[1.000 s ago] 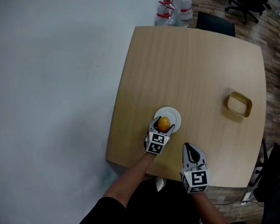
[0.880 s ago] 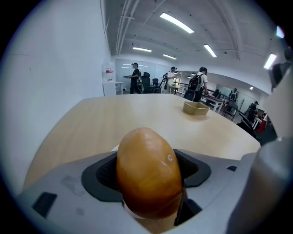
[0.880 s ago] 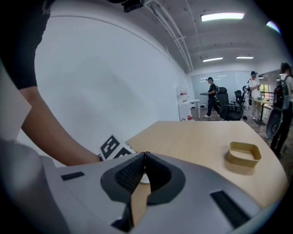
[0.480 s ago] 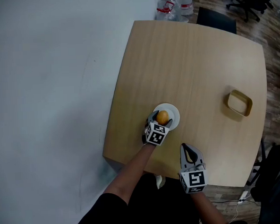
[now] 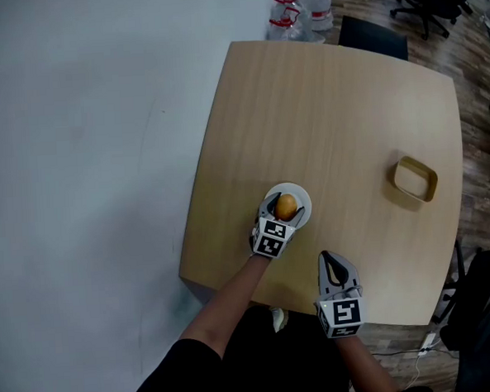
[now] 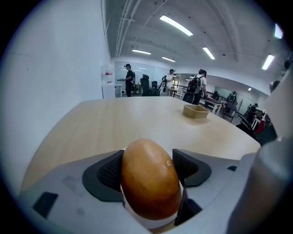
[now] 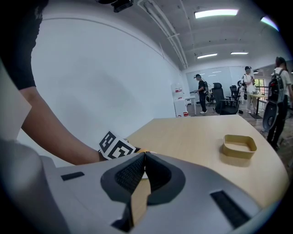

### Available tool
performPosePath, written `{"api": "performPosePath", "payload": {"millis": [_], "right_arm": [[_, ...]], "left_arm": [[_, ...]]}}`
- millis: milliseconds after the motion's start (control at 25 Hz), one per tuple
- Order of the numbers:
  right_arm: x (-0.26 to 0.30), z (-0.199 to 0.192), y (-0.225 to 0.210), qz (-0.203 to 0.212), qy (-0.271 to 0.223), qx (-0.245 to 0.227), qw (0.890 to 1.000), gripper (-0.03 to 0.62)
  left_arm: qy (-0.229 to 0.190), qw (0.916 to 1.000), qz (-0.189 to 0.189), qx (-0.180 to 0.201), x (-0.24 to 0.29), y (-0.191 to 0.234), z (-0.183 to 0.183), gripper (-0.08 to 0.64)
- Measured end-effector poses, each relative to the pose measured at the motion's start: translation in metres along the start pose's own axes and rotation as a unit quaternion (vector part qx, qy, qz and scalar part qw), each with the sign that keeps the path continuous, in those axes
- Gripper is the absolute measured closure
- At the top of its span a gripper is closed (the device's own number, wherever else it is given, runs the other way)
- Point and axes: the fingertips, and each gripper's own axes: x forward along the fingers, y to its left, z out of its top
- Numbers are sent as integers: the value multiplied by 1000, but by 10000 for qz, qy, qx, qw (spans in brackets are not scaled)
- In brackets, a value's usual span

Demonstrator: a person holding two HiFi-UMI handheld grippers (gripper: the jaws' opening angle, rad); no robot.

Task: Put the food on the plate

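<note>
An orange-brown, egg-shaped piece of food [image 5: 286, 206] sits between the jaws of my left gripper [image 5: 283, 205], over the small white plate [image 5: 302, 196] near the table's front left edge. In the left gripper view the food [image 6: 149, 178] fills the gap, both dark pads press its sides, and a sliver of white plate shows under it. I cannot tell whether the food rests on the plate. My right gripper [image 5: 333, 263] hovers at the table's near edge, right of the plate, shut and empty [image 7: 143, 157].
A tan rectangular container [image 5: 415, 180] stands on the right side of the wooden table [image 5: 331, 111]. Water bottles [image 5: 301, 9] and a black chair [image 5: 372, 36] lie beyond the far edge. Another dark chair [image 5: 483, 301] is at the lower right.
My left gripper has carried the food a little farther over the middle of the plate. The right gripper has barely moved.
</note>
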Motion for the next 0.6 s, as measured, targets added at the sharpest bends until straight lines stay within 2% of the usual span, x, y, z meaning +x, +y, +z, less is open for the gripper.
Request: {"api": "performPosePath", "payload": {"millis": [120,320,600], "right_arm": [[-2,-3,6,52,28,-15,10000,532],[-8,-11,9,76,67,11,9999,532],[-13,-7,16,68,-4,-40,10000,532]], "left_arm": [[92,9999,-100,-61,6,-4,-4,241],[62,9999,125,21,-1,-3,-8,241],[-22,9997,228,-12,-23,1,-11,238]]}}
